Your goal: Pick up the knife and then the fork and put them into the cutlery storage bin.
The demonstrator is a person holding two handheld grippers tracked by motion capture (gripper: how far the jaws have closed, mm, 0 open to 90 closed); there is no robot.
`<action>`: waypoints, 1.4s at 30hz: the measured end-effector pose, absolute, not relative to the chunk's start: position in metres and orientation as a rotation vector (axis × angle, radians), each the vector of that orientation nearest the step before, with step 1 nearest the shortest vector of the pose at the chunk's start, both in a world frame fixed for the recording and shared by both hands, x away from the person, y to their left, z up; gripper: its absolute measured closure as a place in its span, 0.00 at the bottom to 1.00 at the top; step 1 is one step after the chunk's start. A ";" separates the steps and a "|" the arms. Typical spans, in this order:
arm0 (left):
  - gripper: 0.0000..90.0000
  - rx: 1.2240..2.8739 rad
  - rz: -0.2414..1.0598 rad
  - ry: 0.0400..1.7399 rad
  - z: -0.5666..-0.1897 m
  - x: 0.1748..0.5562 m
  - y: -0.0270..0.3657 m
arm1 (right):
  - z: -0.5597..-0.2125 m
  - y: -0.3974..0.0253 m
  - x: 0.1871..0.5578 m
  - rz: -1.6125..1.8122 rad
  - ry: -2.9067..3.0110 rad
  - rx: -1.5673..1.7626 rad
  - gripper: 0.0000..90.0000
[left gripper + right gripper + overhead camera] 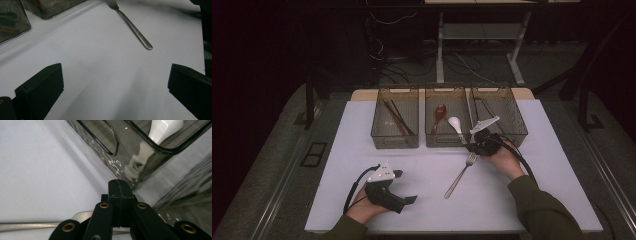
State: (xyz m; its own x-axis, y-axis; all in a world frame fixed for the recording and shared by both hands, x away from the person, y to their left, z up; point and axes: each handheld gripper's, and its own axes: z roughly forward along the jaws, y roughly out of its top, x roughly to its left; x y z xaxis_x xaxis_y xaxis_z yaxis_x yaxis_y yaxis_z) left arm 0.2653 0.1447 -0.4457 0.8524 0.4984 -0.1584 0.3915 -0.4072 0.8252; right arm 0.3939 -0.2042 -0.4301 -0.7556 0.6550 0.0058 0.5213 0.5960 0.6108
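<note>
Now going left to right, taking the fork (460,174) as the landmark. Well to the left of the fork and nearer the person: the left gripper (404,187) resting in the left hand (362,209) on the white table (342,165), jaws standing wide apart with nothing between them; in the left gripper view, bare tabletop lying between the two black jaws and the fork's handle (136,31) lying ahead, apart from them. Beyond the fork and to its left: the left bin (394,141) holding dark chopsticks (397,117). Straight beyond the fork: the middle bin (447,141) holding a brown spoon (438,116) and a white spoon (456,124). At the fork's tine end: the right gripper (472,148), jaws pressed together, seeming to be pinching the fork near its tines, the grip itself hidden in the right gripper view (119,192); the handle (37,226) running off beneath the closed jaws there. Fork lying on the table, slanting from the tines down toward the person. Beyond and right of the fork: the right bin (514,131), just behind the right hand (504,160).
</note>
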 end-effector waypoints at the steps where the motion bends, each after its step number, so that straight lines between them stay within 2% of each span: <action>1: 0.00 2.047 0.137 0.649 -0.446 0.265 0.145 | -0.430 -0.204 0.394 0.884 2.605 0.971 0.99; 21: 0.00 2.050 0.133 0.645 -0.446 0.265 0.145 | -0.428 -0.220 0.382 0.764 2.669 0.957 0.99; 42: 0.00 2.053 0.129 0.640 -0.446 0.265 0.143 | -0.424 -0.242 0.348 0.691 2.782 0.880 0.99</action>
State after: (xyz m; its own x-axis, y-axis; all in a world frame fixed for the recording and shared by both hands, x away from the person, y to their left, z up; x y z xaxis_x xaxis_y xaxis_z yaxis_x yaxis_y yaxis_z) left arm 0.2647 0.1433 -0.4465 0.8578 0.4887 -0.1594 0.3889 -0.4144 0.8228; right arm 0.3480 -0.2424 -0.4244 -0.8183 0.5747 0.0021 0.5089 0.7229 0.4674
